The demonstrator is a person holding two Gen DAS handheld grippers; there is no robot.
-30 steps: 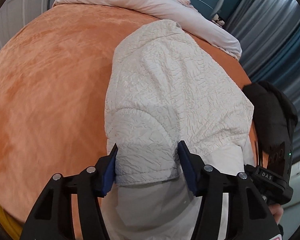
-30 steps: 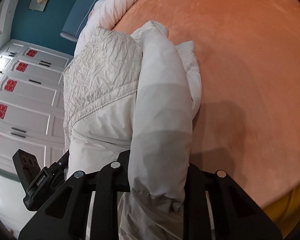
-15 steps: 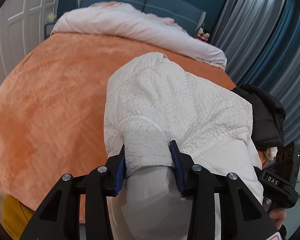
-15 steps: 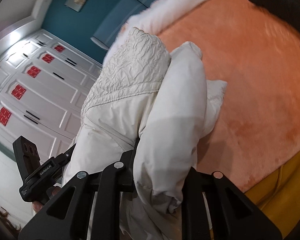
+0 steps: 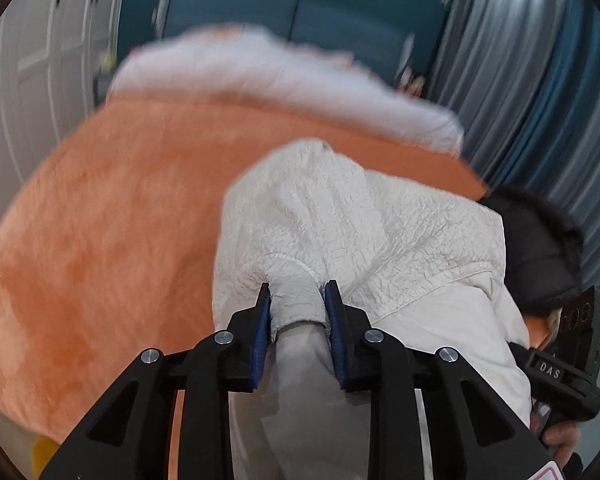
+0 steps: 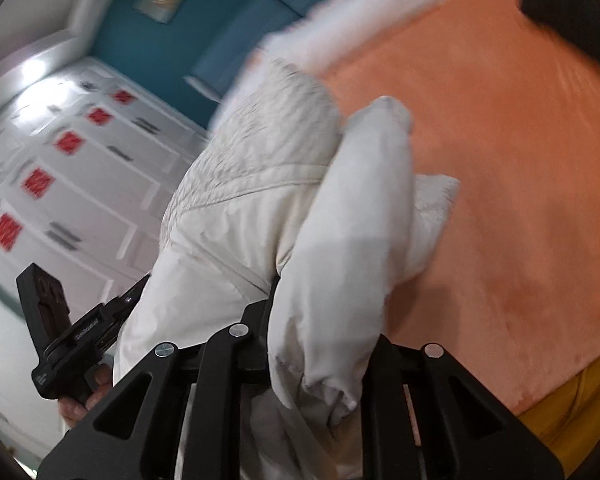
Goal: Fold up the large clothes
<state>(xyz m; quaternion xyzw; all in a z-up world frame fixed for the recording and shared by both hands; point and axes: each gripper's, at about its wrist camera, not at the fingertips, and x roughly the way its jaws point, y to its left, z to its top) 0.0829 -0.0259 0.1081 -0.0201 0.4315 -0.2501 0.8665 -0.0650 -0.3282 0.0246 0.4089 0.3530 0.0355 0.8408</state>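
I have the white padded jacket (image 5: 364,240) gathered up off the orange bedspread (image 5: 100,248), near the foot of the bed, with its far end resting on the spread and the near end in my two claws. The left gripper (image 5: 296,306) has just been closing and its blue pads (image 5: 262,320) now pinch a bunched piece of the crinkled upper panel, right where the smooth sleeve tucks under it. The right gripper (image 6: 320,312) has eased in a little too, and it is clamped around the smooth sleeve (image 6: 352,240) that lies along the jacket's side; the sleeve covers its fingertips, so I judge the hold from how the fabric bulges over the frame. To do this lift well, I want both hands rising together and level with each other, so the bulk hangs evenly and the tucked sleeves do not slide out. The padding is slippery and thick, so I should keep the pinch firm and avoid jerking. I would carry the near edge forward over the far part, towards the pale duvet (image 5: 284,80), and lay it down flat before letting go. The black garment (image 5: 540,248) at the right edge must stay out of the fold.
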